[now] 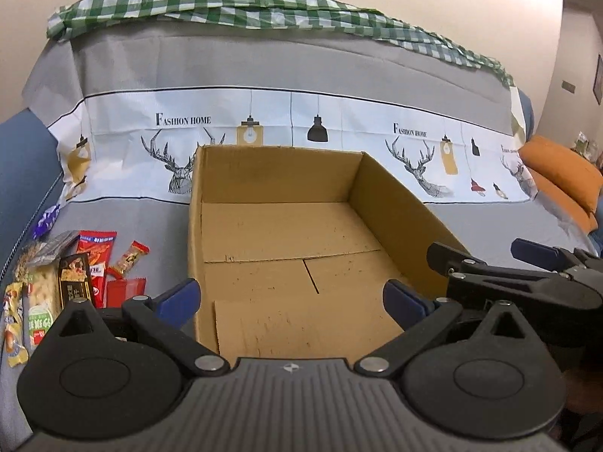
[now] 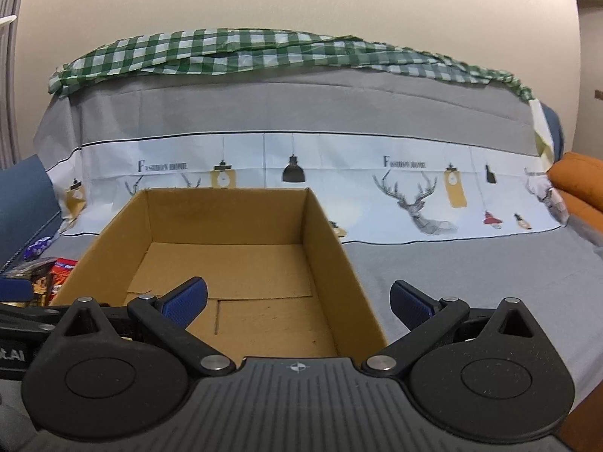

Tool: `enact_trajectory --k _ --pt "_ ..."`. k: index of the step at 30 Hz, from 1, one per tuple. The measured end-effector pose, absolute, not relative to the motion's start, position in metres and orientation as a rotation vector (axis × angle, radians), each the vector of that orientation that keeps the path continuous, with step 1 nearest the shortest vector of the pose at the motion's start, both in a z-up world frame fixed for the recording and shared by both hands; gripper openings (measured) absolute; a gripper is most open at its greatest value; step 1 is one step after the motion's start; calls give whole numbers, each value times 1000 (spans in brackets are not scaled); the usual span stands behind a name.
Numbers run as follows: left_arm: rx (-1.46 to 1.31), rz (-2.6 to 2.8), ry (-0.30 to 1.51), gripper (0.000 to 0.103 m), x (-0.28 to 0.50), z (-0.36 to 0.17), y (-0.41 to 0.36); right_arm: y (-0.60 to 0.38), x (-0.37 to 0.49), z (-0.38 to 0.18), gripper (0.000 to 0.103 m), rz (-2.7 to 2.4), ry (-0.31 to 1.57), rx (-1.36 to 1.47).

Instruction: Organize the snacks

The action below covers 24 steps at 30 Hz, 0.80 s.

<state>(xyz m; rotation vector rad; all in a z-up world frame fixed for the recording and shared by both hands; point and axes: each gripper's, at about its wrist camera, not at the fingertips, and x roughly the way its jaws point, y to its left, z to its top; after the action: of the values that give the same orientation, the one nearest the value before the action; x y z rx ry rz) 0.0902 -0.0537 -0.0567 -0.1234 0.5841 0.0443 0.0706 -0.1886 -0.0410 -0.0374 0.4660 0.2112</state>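
The snack packets [image 1: 71, 275] lie in a loose heap on the grey printed sheet [image 1: 132, 218], just beside the left wall of the open cardboard box [image 1: 286, 233]; red, yellow, dark and pale green wrappers show among them. The box holds nothing visible. The left gripper [image 1: 292, 299] hangs above the box's near edge with its jaws spread wide and nothing between them. The right gripper [image 2: 299, 301] sits over the box's right wall, also spread wide and holding nothing. A green checked cloth [image 1: 233, 3] drapes the sofa back, and an orange cushion [image 1: 561, 177] lies at the right.

sofa cover [image 1: 301, 64]: grey, deer print | checked cloth [image 1: 226, 3] on top | orange cushion [image 1: 561, 177] right
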Motion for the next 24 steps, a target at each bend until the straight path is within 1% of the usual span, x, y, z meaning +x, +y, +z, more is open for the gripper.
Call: enact_trajectory --k 3,12,24 --pt "-109 41 600 103 64 -33 -34 -188 70 -41 102 217 494 -22" --pt "-132 38 624 103 58 -31 -28 -186 73 -36 102 222 525 -38" --pt "-143 25 636 103 53 -26 -23 -185 72 -38 102 218 516 -41"
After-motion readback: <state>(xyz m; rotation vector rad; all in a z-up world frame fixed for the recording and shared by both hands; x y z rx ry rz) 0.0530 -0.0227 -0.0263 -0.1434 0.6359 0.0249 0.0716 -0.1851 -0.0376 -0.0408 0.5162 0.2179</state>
